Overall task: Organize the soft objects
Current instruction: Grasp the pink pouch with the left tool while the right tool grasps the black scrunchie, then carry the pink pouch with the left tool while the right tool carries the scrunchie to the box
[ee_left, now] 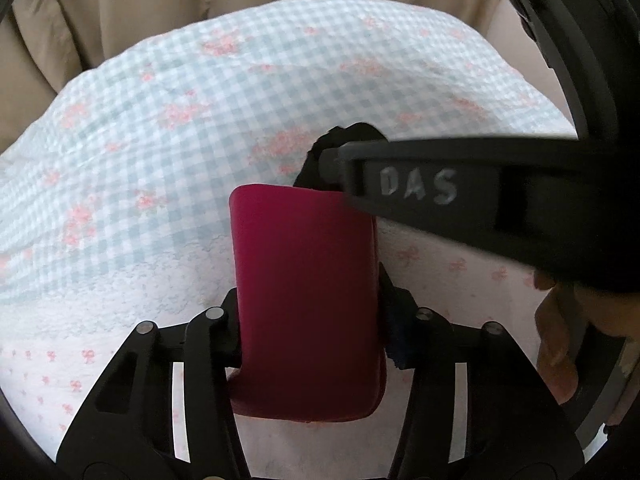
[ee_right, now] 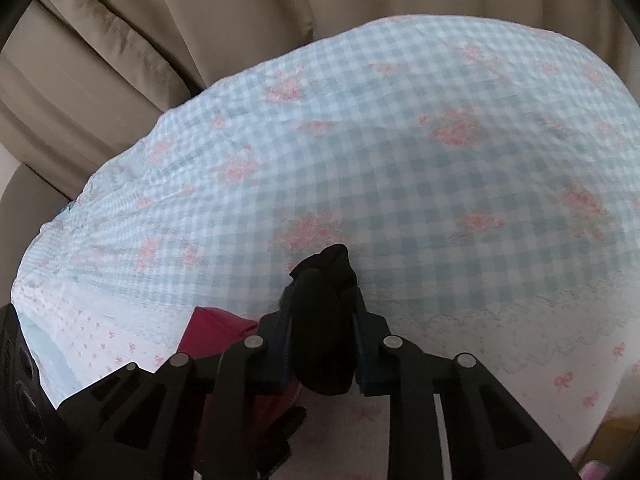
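Observation:
A dark red soft pouch (ee_left: 308, 300) stands upright between the fingers of my left gripper (ee_left: 312, 320), whose pads press on its two sides. My right gripper (ee_left: 332, 164) reaches in from the right above the pouch's top edge, shut on a bunched black cloth (ee_left: 352, 132). In the right wrist view the black cloth (ee_right: 324, 292) fills the gap between the right gripper's (ee_right: 322, 320) fingers and sticks out past their tips. The red pouch (ee_right: 216, 332) shows just left of and below it. Both items hang close over the bedspread.
A blue-and-white checked bedspread (ee_left: 160, 120) with pink flowers lies under both grippers, with a white, pink-bowed border (ee_right: 520, 360) nearest me. Beige curtains (ee_right: 200, 0) hang behind it. A person's hand (ee_left: 560, 340) holds the right gripper at the right edge.

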`<move>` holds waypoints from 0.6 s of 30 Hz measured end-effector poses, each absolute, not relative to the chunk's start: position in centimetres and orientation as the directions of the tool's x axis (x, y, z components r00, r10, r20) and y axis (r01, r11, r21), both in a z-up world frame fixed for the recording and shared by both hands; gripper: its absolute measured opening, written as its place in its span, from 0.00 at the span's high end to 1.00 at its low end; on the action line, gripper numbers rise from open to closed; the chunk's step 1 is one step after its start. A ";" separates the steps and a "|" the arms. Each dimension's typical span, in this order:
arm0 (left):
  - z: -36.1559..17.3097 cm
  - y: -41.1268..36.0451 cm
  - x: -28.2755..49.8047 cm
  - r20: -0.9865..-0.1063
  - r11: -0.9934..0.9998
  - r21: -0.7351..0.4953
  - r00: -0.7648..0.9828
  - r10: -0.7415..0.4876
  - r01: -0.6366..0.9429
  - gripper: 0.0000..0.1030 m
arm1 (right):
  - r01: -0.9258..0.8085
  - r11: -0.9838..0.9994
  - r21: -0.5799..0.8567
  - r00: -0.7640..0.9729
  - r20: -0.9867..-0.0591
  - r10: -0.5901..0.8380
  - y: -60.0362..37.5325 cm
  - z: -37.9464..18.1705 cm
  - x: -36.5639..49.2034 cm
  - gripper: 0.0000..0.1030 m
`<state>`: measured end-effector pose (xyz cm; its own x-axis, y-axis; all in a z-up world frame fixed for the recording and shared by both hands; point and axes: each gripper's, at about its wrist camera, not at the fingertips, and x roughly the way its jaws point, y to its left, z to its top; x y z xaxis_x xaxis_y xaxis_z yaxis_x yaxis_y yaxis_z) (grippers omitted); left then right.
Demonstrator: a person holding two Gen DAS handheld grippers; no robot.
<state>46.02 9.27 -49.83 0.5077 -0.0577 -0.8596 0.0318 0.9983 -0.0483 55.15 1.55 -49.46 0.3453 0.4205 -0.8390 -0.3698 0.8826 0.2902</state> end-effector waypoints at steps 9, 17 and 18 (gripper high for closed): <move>-43.6 9.2 42.0 -0.832 0.998 -0.049 0.551 -0.058 0.031 0.56 | -0.357 0.888 0.290 0.412 -0.804 0.428 0.3 -43.3 51.6 0.79; -34.4 8.1 36.6 -0.811 0.997 -0.073 0.581 -0.073 0.023 0.56 | -0.318 0.903 0.289 0.484 -0.770 0.417 -1.8 -33.9 44.7 0.79; -32.9 7.9 35.5 -0.808 0.997 -0.077 0.584 -0.079 0.028 0.56 | -0.304 0.908 0.290 0.495 -0.766 0.410 -2.3 -32.7 43.6 0.79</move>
<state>35.54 7.86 -32.92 0.5843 -0.0794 -0.8076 0.0283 0.9966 -0.0775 43.61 -2.32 -32.69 0.4954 0.4100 -0.7658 -0.3036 0.9077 0.2896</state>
